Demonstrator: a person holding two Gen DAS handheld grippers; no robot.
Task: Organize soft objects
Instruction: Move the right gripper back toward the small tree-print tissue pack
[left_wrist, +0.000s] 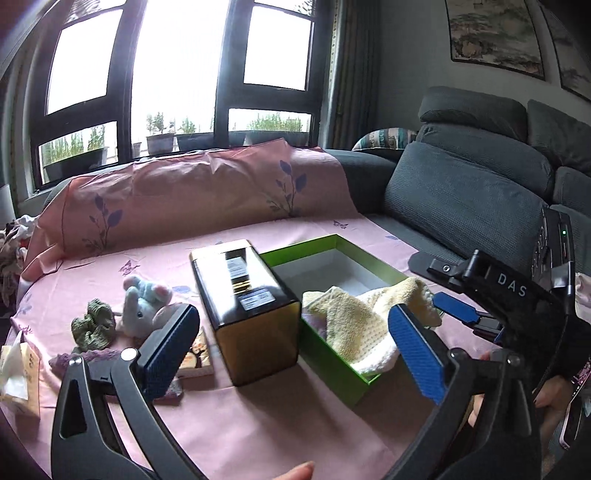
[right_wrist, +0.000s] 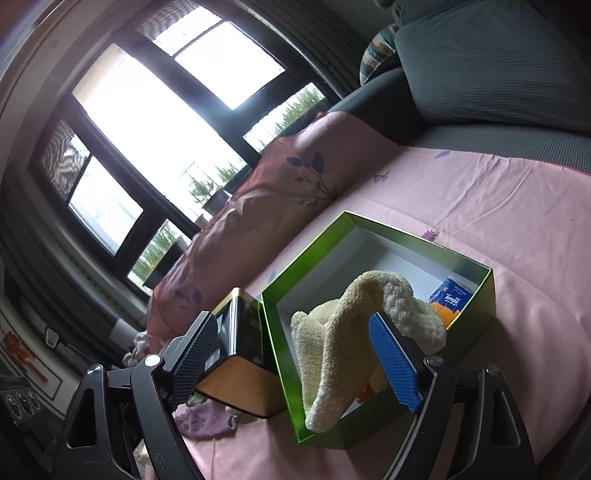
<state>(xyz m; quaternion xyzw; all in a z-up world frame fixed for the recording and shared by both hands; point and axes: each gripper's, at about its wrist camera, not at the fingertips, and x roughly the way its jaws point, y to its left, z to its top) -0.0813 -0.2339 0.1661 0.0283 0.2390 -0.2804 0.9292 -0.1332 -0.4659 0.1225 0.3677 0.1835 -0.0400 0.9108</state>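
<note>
Draping over the green box (right_wrist: 373, 435) front rim, the yellow towel (right_wrist: 343, 343) sits half inside (likely just deposited); both the left gripper (left_wrist: 291, 347) and right gripper (right_wrist: 295, 362) gape wide, holding nothing.

Left gripper (left_wrist: 295, 347) spread wide, nothing between its blue pads, hovering over the pink sheet (left_wrist: 258, 424). Green box (left_wrist: 332, 354) at center, open top, cream towel (left_wrist: 354, 317) piled in its near end and draped over the rim. Right gripper (left_wrist: 458, 308) at 3 o'clock, fingertips just beside the towel; grip state unclear. Black-and-gold box (left_wrist: 247, 306) touching the green box's left wall. At 9 o'clock: plush elephant (left_wrist: 142, 310), green scrunchie (left_wrist: 92, 328) beside it, purple cloth (left_wrist: 74, 360) under the left finger.
</note>
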